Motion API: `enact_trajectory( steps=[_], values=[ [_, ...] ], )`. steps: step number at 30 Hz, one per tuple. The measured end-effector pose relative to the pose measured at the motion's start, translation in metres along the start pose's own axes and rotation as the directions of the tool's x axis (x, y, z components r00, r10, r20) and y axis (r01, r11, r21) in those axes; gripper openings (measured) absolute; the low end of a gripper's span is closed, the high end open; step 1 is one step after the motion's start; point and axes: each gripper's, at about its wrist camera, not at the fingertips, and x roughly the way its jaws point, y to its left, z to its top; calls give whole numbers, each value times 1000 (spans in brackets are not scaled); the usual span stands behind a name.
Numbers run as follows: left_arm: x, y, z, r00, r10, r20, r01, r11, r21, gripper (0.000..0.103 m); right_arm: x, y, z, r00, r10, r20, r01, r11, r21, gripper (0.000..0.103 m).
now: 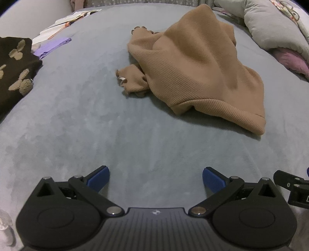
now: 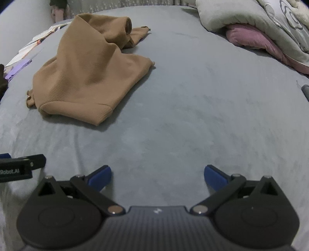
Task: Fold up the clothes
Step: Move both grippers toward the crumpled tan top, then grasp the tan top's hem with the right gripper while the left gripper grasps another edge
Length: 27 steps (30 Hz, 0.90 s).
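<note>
Both claws, the left gripper (image 1: 156, 178) and right gripper (image 2: 157, 176), hover with fingers spread apart, holding nothing. On the grey bed (image 1: 96, 125), the crumpled brown top (image 1: 193, 67) lies at one o'clock from the left claw and eleven o'clock from the right, well apart from both.

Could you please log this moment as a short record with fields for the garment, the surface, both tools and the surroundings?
garment: tan ribbed top, crumpled, unfolded, lying on the bed
surface: grey bedsheet
left tool: open, empty, short of the top
right tool: open, empty, the top ahead to its left
surroundings: grey duvet over a pink blanket; dark patterned garment; purple cloth
</note>
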Motion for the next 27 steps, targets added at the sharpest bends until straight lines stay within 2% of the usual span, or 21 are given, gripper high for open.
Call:
enact_trajectory(
  steps=[10, 13, 20, 23, 25, 26, 27],
  values=[
    [3, 5, 0, 999, -47, 13, 47, 998, 31, 103, 2, 3, 0, 1000, 4, 17, -4, 1000, -19, 103],
    [0, 10, 4, 997, -77, 21, 77, 997, 27, 103, -4, 5, 7, 992, 110, 69, -108, 994, -33, 103],
    [2, 27, 18, 994, -86, 68, 88, 996, -32, 103, 5, 23, 36, 960, 262, 97, -252, 962, -106, 102],
    [3, 32, 25, 992, -87, 89, 92, 994, -56, 103, 18, 34, 50, 955, 280, 97, -264, 953, -148, 92],
    [2, 34, 29, 990, -93, 102, 100, 993, -69, 103, 24, 40, 54, 955, 280, 97, -264, 953, -150, 74],
    [1, 34, 30, 989, -97, 109, 105, 992, -73, 103, 27, 44, 55, 954, 280, 102, -264, 953, -147, 59],
    [-1, 35, 31, 988, -103, 116, 112, 991, -77, 103, 29, 44, 57, 948, 295, 116, -279, 950, -138, 51]
  ],
)
